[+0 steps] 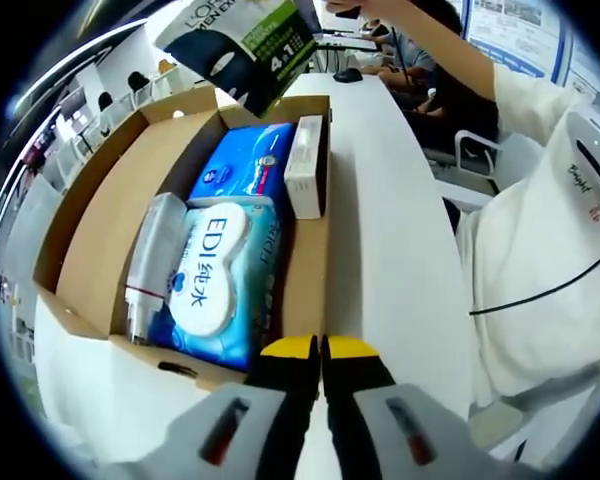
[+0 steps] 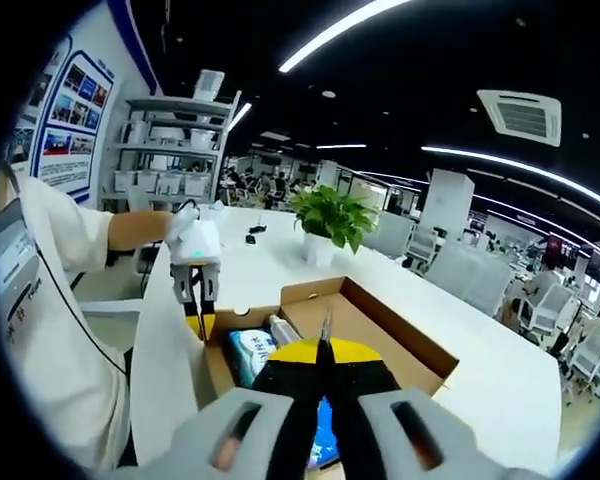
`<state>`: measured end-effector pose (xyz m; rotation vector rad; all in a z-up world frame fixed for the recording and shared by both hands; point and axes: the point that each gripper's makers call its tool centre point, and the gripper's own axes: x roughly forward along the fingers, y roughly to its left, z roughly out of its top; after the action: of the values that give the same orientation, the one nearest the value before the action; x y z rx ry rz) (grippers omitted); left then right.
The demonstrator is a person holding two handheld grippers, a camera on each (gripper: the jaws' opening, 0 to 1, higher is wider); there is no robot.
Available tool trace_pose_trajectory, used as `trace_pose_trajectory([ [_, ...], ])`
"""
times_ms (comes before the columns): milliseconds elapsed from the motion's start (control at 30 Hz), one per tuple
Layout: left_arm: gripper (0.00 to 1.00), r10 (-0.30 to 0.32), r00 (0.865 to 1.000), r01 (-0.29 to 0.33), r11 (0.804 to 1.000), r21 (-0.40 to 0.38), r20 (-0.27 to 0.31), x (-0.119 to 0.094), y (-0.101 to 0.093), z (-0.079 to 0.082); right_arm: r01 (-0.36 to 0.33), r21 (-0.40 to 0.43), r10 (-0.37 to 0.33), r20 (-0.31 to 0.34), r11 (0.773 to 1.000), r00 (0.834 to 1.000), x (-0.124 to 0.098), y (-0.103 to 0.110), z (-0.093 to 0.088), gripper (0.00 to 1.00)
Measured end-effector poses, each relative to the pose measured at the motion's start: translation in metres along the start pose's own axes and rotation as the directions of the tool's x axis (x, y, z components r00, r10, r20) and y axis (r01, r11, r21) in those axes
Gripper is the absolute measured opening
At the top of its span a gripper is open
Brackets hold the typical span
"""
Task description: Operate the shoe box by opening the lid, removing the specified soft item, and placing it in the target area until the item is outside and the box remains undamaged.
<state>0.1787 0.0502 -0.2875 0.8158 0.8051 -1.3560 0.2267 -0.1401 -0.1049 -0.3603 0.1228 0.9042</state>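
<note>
Taken to be the soft item: a dark, white and green L'Oréal pack (image 1: 245,45), hanging in the air well ahead of the left gripper (image 1: 320,350), above the far end of the shoe box (image 1: 90,200). Already out of the box, not yet set down.

In the right gripper view, seen only as a thin edge (image 2: 326,325) rising between the fingers of the right gripper (image 2: 320,352). Those fingers pressed together, apparently pinching the pack by that edge.

Left fingers closed tip to tip with nothing between them, poised just short of the box's near wall. From the right gripper view, left gripper (image 2: 198,322) well beyond the right fingers, at the box's (image 2: 380,320) opposite end.

Lid flaps folded back, cardboard looking sound. Remaining inside, ahead of the left fingers: a blue wipes pack (image 1: 215,280) nearest, a silvery tube (image 1: 155,260) to its left, a second blue pack (image 1: 245,160) beyond, a small white carton (image 1: 305,165) against the right wall.

Opening and lifting out look done; left to do, carrying the pack to the target area, not identifiable on the white desk (image 1: 390,230). Potted plant (image 2: 330,215) far beyond the right fingers.
</note>
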Motion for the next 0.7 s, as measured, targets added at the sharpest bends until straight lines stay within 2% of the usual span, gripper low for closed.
trace_pose_trajectory([
  [200, 0.02, 0.0, 1.0, 0.0, 1.0, -0.001, -0.002, 0.0, 0.0, 0.0, 0.042, 0.017, -0.043, 0.01, 0.999, 0.999, -0.01, -0.016, -0.003, 0.0],
  [433, 0.02, 0.0, 1.0, 0.0, 1.0, 0.0, -0.001, 0.0, -0.001, 0.0, 0.07, 0.022, -0.071, 0.027, 0.997, 0.997, -0.019, -0.023, -0.001, 0.0],
  [700, 0.02, 0.003, 1.0, -0.003, 1.0, 0.0, 0.003, -0.001, 0.001, -0.001, 0.125, -0.006, -0.125, 0.046, 0.992, 0.991, -0.032, -0.036, 0.001, 0.0],
])
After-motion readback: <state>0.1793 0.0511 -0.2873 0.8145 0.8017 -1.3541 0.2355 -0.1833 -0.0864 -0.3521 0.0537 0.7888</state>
